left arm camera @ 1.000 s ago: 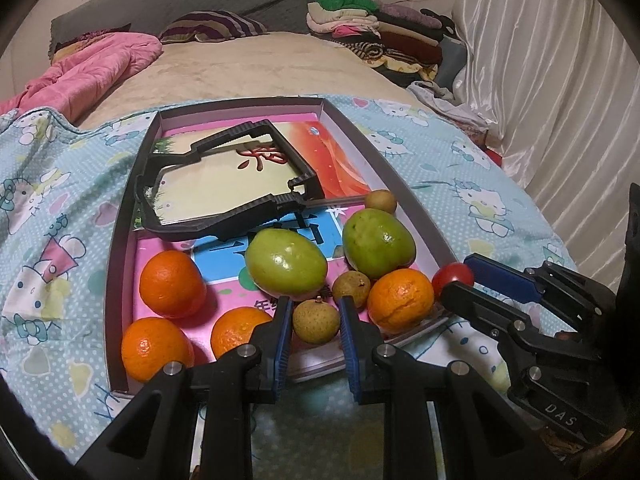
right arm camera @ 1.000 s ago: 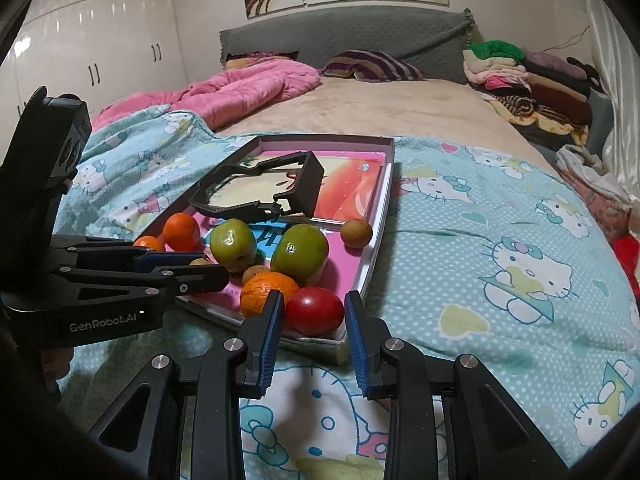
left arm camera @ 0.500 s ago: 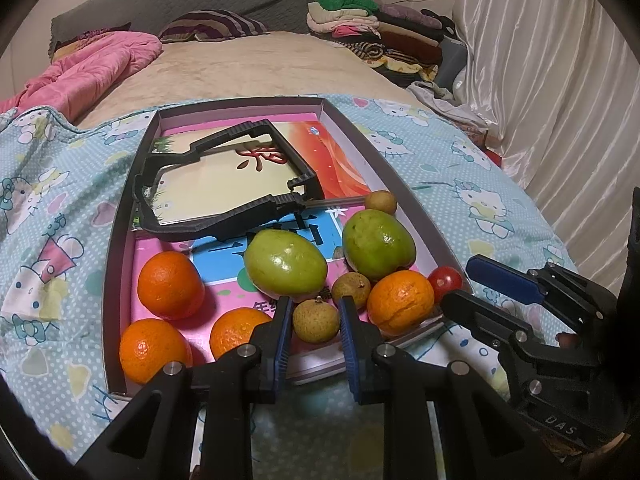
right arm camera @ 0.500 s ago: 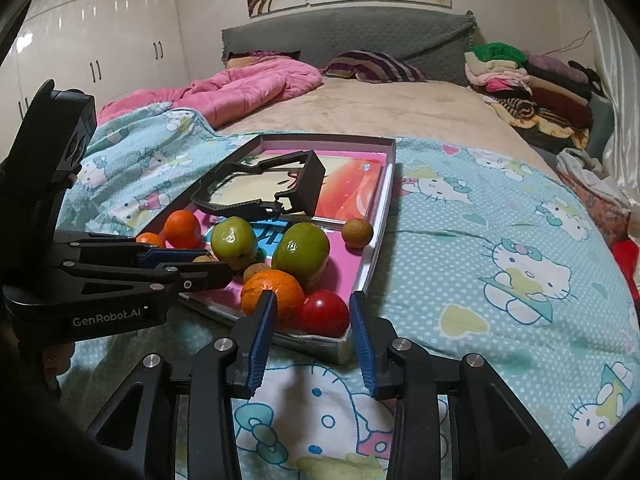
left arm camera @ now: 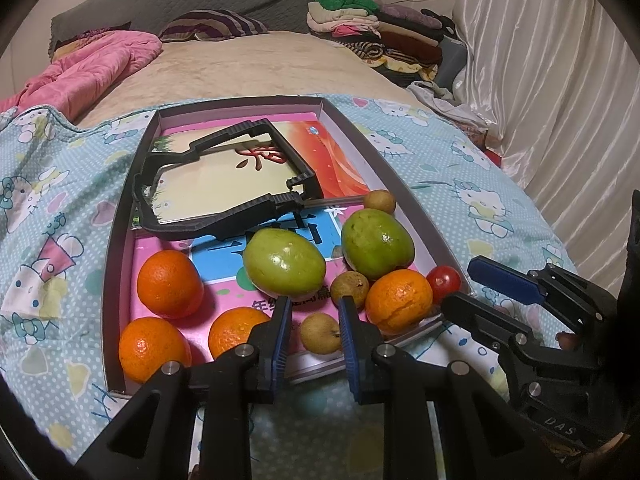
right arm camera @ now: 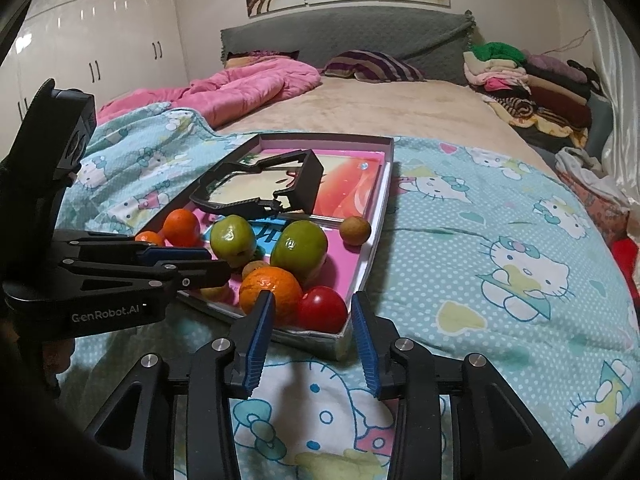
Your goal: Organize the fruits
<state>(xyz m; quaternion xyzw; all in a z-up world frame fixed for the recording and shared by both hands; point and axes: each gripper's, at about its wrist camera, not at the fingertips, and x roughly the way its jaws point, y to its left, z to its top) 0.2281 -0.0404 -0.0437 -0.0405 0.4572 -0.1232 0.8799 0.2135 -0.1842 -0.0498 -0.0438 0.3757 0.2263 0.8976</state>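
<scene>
Fruits fill the near end of the shallow box (left arm camera: 120, 216) on the bed: oranges, two green ones, small brown ones. My left gripper (left arm camera: 312, 320) is spread around a small brown fruit (left arm camera: 320, 333), not touching it. My right gripper (right arm camera: 314, 312) is spread at the box's near right corner, flanking the red tomato (right arm camera: 321, 309) without contact.
</scene>
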